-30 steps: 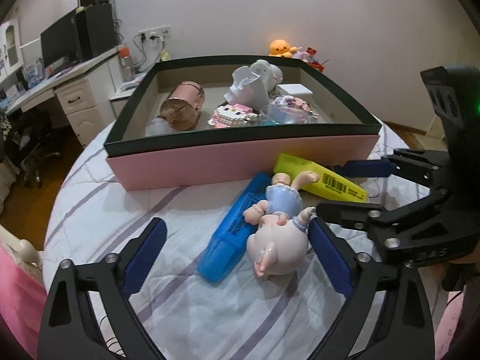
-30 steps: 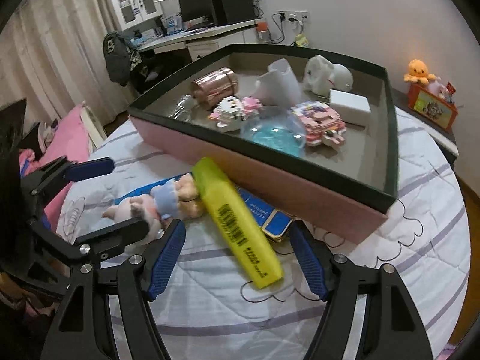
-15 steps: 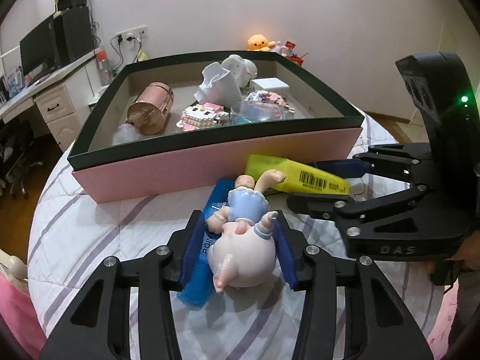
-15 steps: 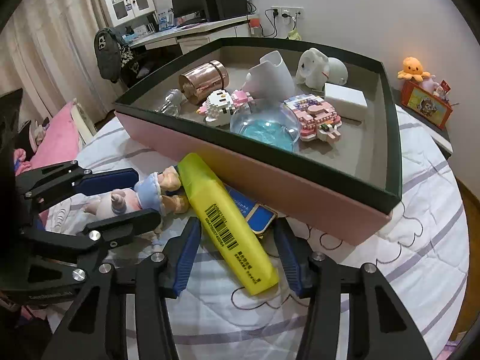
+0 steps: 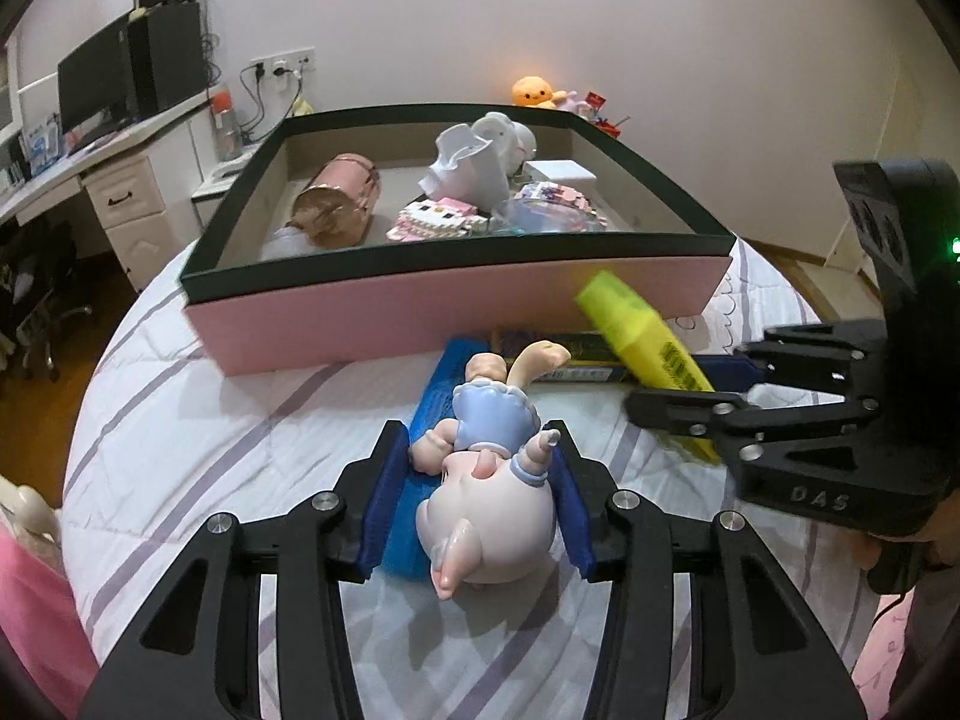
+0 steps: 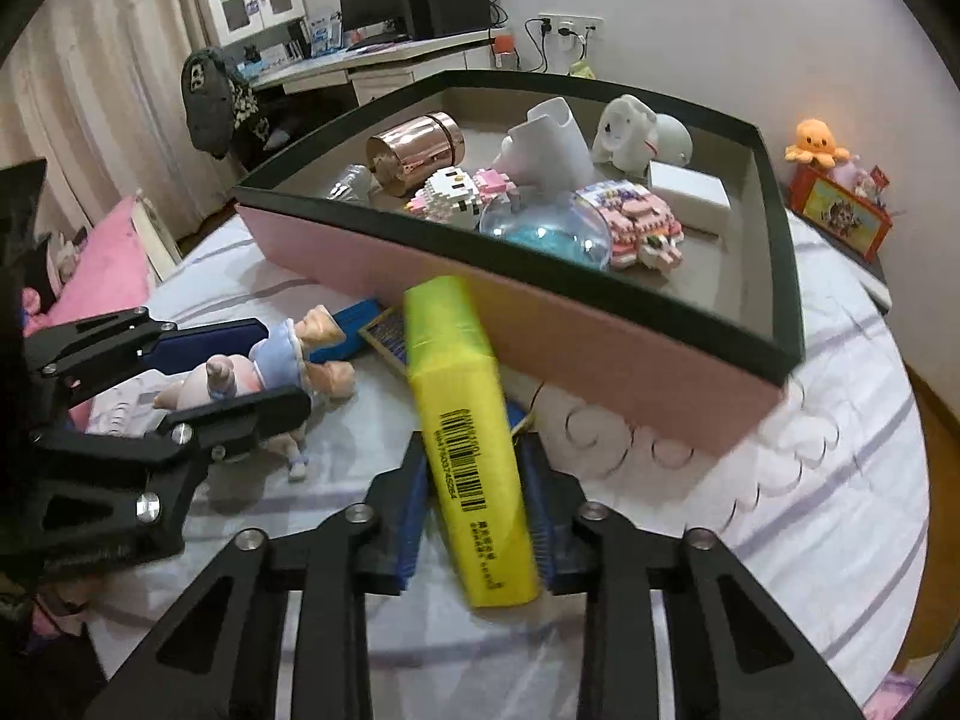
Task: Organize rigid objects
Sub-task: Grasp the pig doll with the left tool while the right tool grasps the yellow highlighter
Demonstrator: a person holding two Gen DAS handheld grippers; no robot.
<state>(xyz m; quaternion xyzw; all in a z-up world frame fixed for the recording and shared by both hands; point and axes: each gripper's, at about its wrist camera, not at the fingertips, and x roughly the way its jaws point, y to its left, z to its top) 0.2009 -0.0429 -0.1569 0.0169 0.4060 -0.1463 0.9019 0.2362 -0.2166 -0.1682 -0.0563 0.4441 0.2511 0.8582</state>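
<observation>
Left gripper [image 5: 474, 495]: jaws narrowed onto the doll [image 5: 486, 480], a blue pad against each side of its big pale head, so it has hold of it; the doll lies on its back, legs toward the box.
Right gripper [image 6: 474, 516]: jaws closing at this moment, pads pressed on both flanks of the yellow marker [image 6: 465, 420], near its barcode end.
Marker's pose: front end tipped up and blurred in the left view, the tip pointing at the pink wall of the box; the rear end sits between the pads.
Why held so: each hand takes one loose thing by its narrow sides, which looks like the setup for carrying both over the rim together.
Under the doll: a blue case [image 5: 432, 420] lies flat on the bed, partly covered by the doll; a dark flat packet [image 6: 390, 336] lies beside it, against the box wall.
Box [image 5: 456, 312]: stands on the striped bedcover [image 5: 252, 438] just beyond both grippers; already inside are a copper tin [image 6: 414, 150], brick figures, a clear globe, a white box and white figurines.
Judgement: the marker and doll are gripped but not yet in the box; the wall must be cleared first.
</observation>
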